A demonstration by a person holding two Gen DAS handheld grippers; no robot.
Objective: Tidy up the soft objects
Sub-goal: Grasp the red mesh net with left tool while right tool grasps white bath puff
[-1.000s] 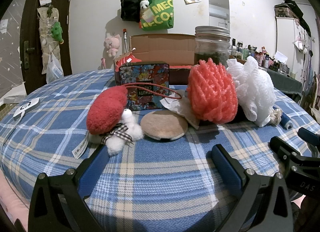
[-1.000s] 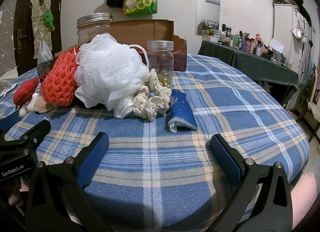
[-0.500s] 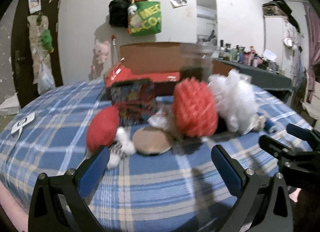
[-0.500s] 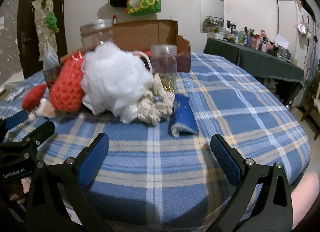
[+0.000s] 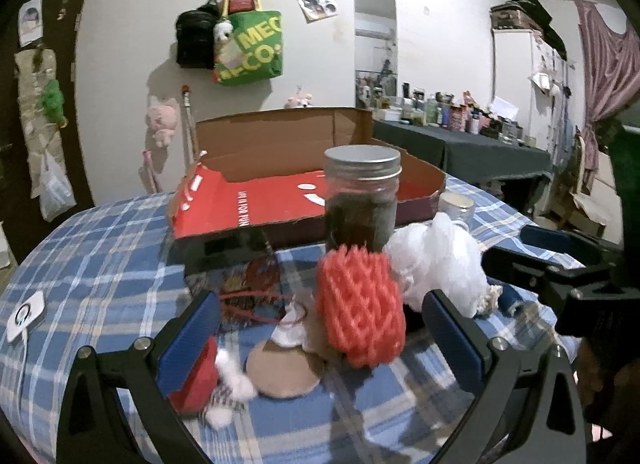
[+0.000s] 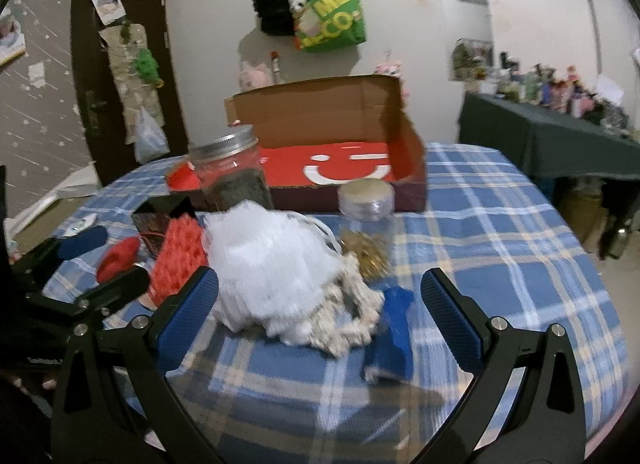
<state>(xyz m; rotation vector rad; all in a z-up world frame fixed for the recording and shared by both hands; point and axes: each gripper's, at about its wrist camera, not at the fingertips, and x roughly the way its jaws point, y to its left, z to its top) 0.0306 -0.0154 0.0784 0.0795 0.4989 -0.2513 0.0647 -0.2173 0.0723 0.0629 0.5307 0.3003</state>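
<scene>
An orange mesh puff (image 5: pixel 360 308) stands on the blue plaid table beside a white bath puff (image 5: pixel 436 264). A red plush toy (image 5: pixel 196 376) lies at the left and a round tan pad (image 5: pixel 284 372) lies between them. My left gripper (image 5: pixel 320 328) hovers open above and in front of the orange puff, holding nothing. In the right wrist view the white bath puff (image 6: pixel 272 264), a cream crochet piece (image 6: pixel 348 316) and a blue cloth (image 6: pixel 396 332) lie between the open fingers of my right gripper (image 6: pixel 320 312), which is raised above them.
An open cardboard box with a red inside (image 5: pixel 304 187) sits behind the pile. A tall lidded jar (image 5: pixel 362 199), a small jar (image 6: pixel 366 219) and a patterned tin (image 5: pixel 240 280) stand among the soft things. A white tag (image 5: pixel 24 316) lies far left. The table edge (image 6: pixel 592 344) curves at right.
Both grippers have risen and tilted down, so the box's inside now shows. The soft things have not moved, and both grippers stay open.
</scene>
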